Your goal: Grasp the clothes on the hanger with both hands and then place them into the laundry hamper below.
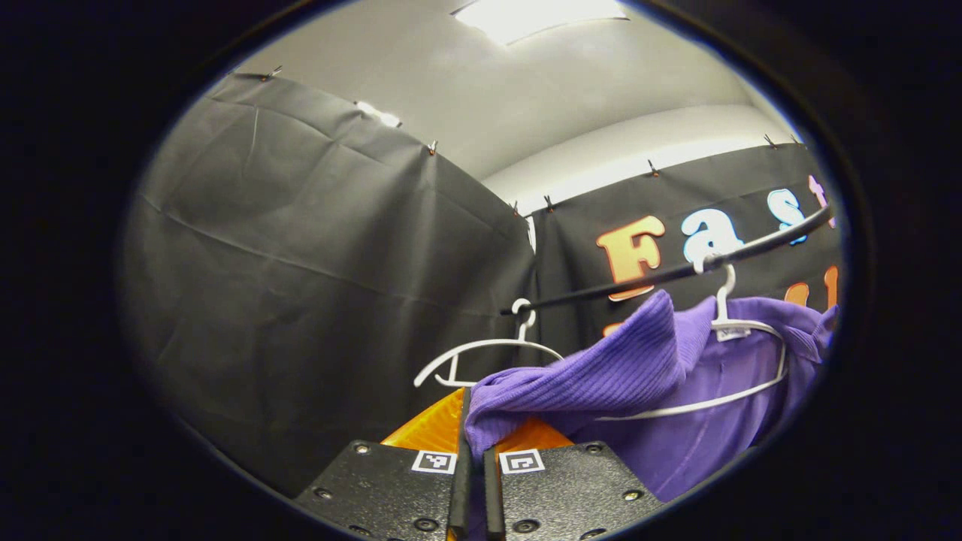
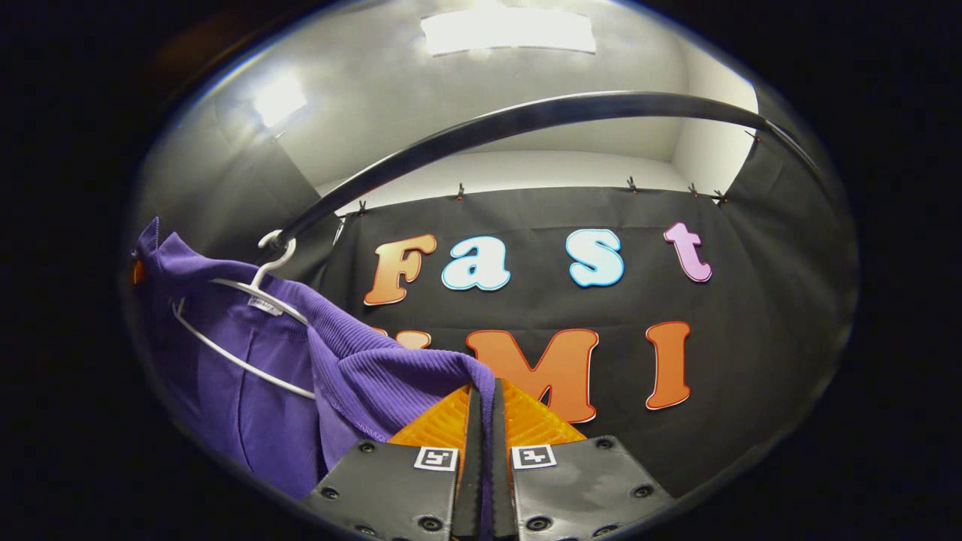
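Note:
A purple ribbed garment [image 1: 646, 361] hangs on a white hanger [image 1: 740, 330] hooked on a black rail [image 1: 676, 272]. In the left gripper view my left gripper [image 1: 475, 409] is shut on a corner of that purple cloth, which stretches up to the hanger at the right. In the right gripper view the same purple garment [image 2: 301, 361] hangs at the left on its white hanger [image 2: 255, 293], and my right gripper [image 2: 485, 402] is shut on a fold of it pulled out to the right.
An empty white hanger [image 1: 481, 349] hangs on the rail to the left of the garment. The black rail [image 2: 526, 120] arcs overhead in the right gripper view. Black cloth walls close in behind and to the left.

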The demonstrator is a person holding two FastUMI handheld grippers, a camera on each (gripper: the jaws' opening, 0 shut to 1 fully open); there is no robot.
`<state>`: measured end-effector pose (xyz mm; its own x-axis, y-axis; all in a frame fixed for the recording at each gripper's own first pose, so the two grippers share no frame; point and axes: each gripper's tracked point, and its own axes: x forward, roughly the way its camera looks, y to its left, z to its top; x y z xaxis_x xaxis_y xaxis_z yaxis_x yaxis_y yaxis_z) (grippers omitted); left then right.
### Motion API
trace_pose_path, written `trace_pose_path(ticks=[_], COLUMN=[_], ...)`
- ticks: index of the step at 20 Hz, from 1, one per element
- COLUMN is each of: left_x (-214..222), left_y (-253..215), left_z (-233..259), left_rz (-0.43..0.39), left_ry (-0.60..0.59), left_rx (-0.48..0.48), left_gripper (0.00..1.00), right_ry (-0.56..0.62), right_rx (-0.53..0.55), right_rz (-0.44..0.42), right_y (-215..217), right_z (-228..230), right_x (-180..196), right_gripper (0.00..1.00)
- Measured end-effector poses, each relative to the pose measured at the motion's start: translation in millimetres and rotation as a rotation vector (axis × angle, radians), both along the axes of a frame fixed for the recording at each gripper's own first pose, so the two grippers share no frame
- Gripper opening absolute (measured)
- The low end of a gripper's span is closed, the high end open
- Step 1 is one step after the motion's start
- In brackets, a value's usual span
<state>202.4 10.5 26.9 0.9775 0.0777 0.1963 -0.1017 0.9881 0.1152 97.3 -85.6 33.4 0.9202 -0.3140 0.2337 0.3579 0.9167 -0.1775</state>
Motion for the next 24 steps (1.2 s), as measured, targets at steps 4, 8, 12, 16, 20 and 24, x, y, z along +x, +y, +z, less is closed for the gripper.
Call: trace_pose_path(ticks=[4,8,12,16,20,24], left_x=[19,44,80,108,127,126], left_y=[7,17,18,8,4,5], left_z=[17,17,-4,-49,-110,-134], left_rz=[0.019,0.033,0.028,0.007,-0.013,-0.022], left_ry=[-0.023,0.003,0.058,0.166,0.308,0.328], left_rx=[-0.004,-0.087,-0.082,-0.103,-0.189,-0.178], left_gripper=[0.1,0.09,0.07,0.08,0.09,0.09], right_ry=[-0.016,-0.048,-0.053,-0.044,-0.046,-0.049], right_rx=[0.04,0.123,0.161,0.138,0.102,0.056], right_rz=[-0.042,-0.036,-0.022,-0.031,-0.034,-0.039], right_y=[-10,-12,-24,-26,-25,-25], right_z=[7,12,15,20,24,27], right_x=[18,37,54,55,57,59], right_gripper=[0.13,0.13,0.13,0.13,0.13,0.17])
